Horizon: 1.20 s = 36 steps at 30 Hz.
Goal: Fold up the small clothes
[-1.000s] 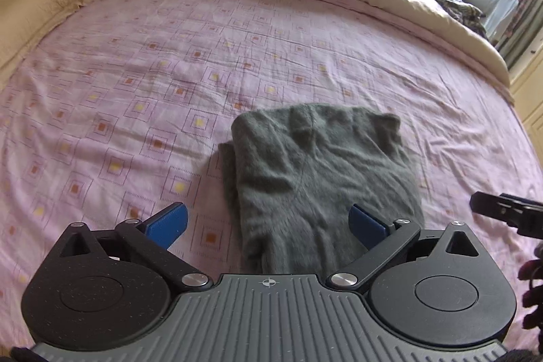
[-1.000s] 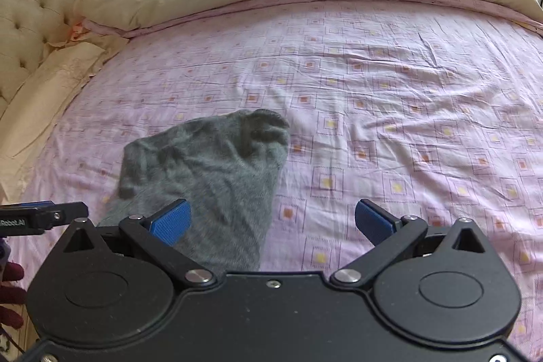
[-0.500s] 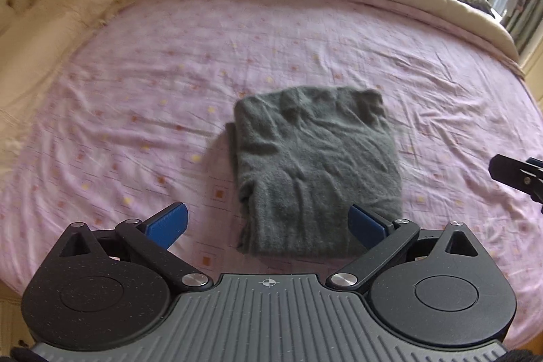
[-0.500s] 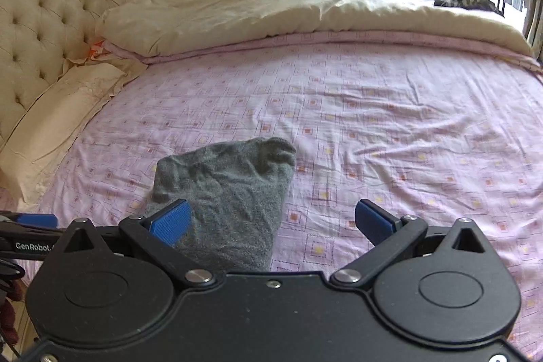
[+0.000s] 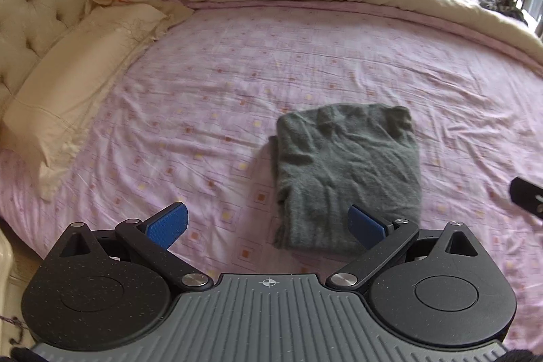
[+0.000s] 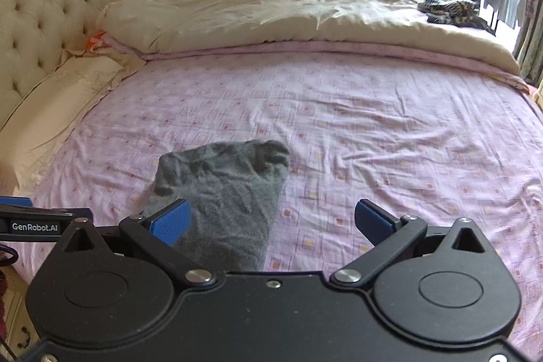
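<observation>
Item: grey garment (image 5: 348, 172), folded rectangle, flat on pink bedsheet (image 5: 210, 97), bed centre, 12 o'clock from left claw (image 5: 268, 226).
Change: both claws pulled back and raised; more bed in view.
Left claw: spread wide, empty.
Right claw (image 6: 273, 221): spread wide, empty; garment at 11 o'clock.
Judgement: fold appears finished, garment released.

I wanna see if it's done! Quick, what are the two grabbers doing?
Left gripper: open, holding nothing.
Right gripper: open, holding nothing.
The grey cloth lies folded on the bed.
</observation>
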Tool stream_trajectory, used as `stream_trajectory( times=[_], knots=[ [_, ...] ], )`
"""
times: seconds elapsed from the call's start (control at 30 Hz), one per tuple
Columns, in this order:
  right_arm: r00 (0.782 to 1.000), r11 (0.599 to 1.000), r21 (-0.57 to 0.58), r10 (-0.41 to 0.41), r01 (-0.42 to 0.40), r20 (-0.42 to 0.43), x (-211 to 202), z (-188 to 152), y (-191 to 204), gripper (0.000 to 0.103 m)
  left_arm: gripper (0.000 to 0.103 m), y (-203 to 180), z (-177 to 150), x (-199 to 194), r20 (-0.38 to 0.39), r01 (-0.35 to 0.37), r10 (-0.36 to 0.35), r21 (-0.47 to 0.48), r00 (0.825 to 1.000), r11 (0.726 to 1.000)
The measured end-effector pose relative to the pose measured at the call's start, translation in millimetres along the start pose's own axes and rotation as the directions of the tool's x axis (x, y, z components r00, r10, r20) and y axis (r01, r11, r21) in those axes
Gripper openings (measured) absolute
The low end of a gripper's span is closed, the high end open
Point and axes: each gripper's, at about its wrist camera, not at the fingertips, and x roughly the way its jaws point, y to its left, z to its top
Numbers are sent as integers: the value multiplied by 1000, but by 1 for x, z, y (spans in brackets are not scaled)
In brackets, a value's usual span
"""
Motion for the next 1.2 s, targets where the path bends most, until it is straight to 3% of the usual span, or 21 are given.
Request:
stream_trajectory(
  times=[0.53, 0.93, 1.1, 1.2],
  knots=[
    [998, 994, 103, 29, -23, -54, -9, -15, -17, 102, 101, -8, -23, -11, -37, 49, -50, -19, 998, 999],
    [997, 997, 77, 38, -33, -63, -9, -17, -13, 102, 101, -12, -27, -9, -61, 58, -58, -1, 996, 998],
    [996, 996, 84, 49, -43, -74, -6, -18, -11, 102, 93, -12, -27, -5, -89, 68, -68, -6, 994, 998],
    [995, 995, 89, 53, -46, -79, -4, -18, -10, 102, 93, -12, -28, -4, -97, 67, -66, 0, 993, 998]
  ],
)
